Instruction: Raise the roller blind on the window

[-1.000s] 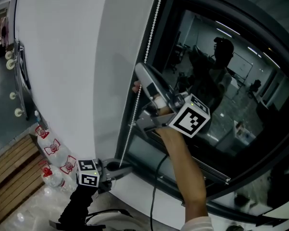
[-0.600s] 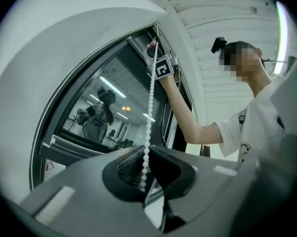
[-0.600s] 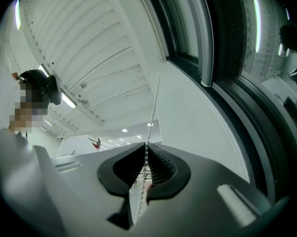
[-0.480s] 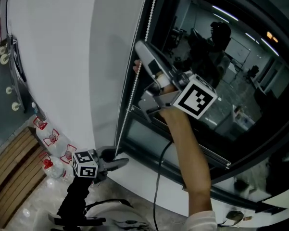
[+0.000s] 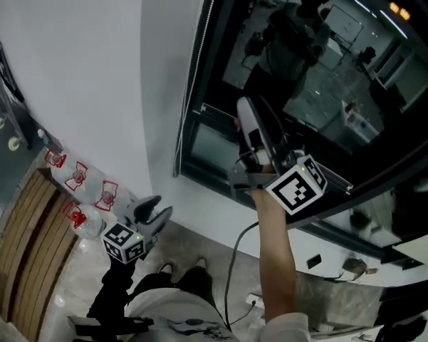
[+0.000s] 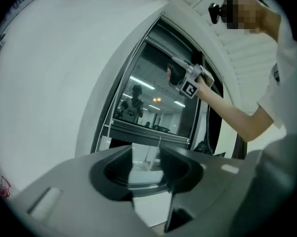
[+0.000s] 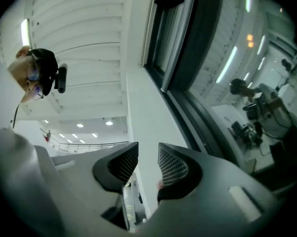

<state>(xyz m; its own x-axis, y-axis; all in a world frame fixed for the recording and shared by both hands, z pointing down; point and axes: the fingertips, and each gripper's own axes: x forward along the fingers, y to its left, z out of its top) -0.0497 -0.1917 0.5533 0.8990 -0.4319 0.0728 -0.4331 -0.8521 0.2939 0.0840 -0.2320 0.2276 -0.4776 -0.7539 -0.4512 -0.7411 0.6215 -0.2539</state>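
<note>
I stand by the window (image 5: 342, 70) and watch. The right tongs (image 7: 148, 159) are up in front of the dark glass. Their jaws have just been opening and now stand wide, with nothing between them. The left tongs (image 6: 147, 164) hang low, under the sill, and their jaws are apart and empty too.

The bead chain (image 5: 196, 84) that works the roller blind hangs down the left edge of the window frame. Its loop ends just above the sill, apart from both tongs. I cannot pick out the blind's cloth against the glass (it is full of reflections of the room).

What could go wrong? I think the loose chain may swing, and then the tongs would close on air. The beads are small and smooth, so they may slip out of a weak grip. The loop has two strands, and a pull on the wrong one would bring the blind down, not up. The right tongs are close to the glass and could knock it.

Water bottles (image 5: 78, 178) with red labels stand on the floor by the white wall (image 5: 85, 63), next to wooden planks (image 5: 18, 262). A black cable (image 5: 228, 273) dangles from the right tongs and could catch on something. Nothing stands between the left tongs and the chain's low end.
</note>
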